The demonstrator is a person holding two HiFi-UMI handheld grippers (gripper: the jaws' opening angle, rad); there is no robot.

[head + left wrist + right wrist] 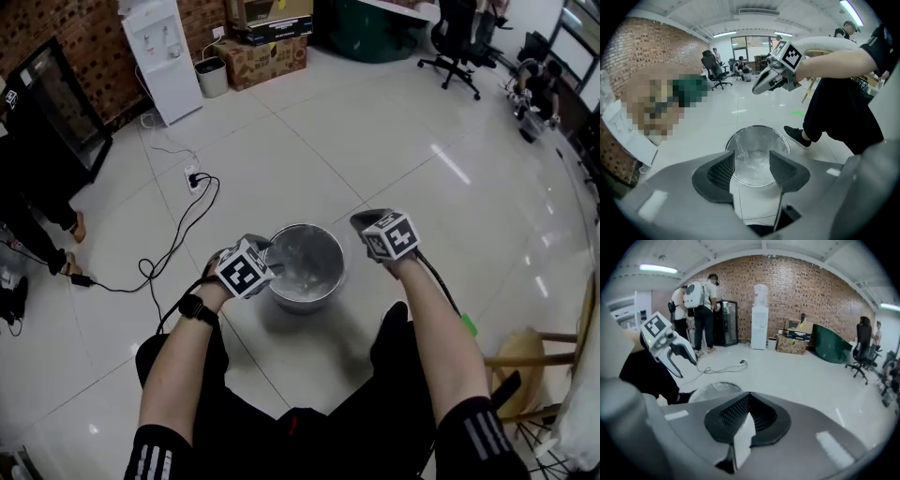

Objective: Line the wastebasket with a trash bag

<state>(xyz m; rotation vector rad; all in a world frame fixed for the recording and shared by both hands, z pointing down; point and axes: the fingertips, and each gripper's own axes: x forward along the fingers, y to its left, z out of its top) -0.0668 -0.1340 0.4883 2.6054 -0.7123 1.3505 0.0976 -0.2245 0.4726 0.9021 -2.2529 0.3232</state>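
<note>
Down on the white tiled floor (375, 141), just ahead of the wearer's knees, stands the round metal wastebasket (305, 298), upright; a clear trash bag (751, 166) lies crinkled inside it; whether its edge is folded over the rim I cannot tell. Left gripper (752, 158) hangs over the basket's left rim, pointing steeply down; jaws well apart, only the view into the bag between them; I read it as empty. Right gripper (749, 399) sits above and beside the right rim, clear of it; jaws together, tips meeting, nothing pinched. Marker cubes face up on both. Black shoe (394, 328) just beside the basket on the near right; a watch (195, 307) on the left wrist. Further out: black cable (173, 248) snaking across the tiles to the left; wooden stool (534, 361) at the right edge; white water dispenser (169, 56) and cardboard boxes (267, 58) against the brick wall (37, 28); office chair (457, 42) well apart, far side of the room.
</note>
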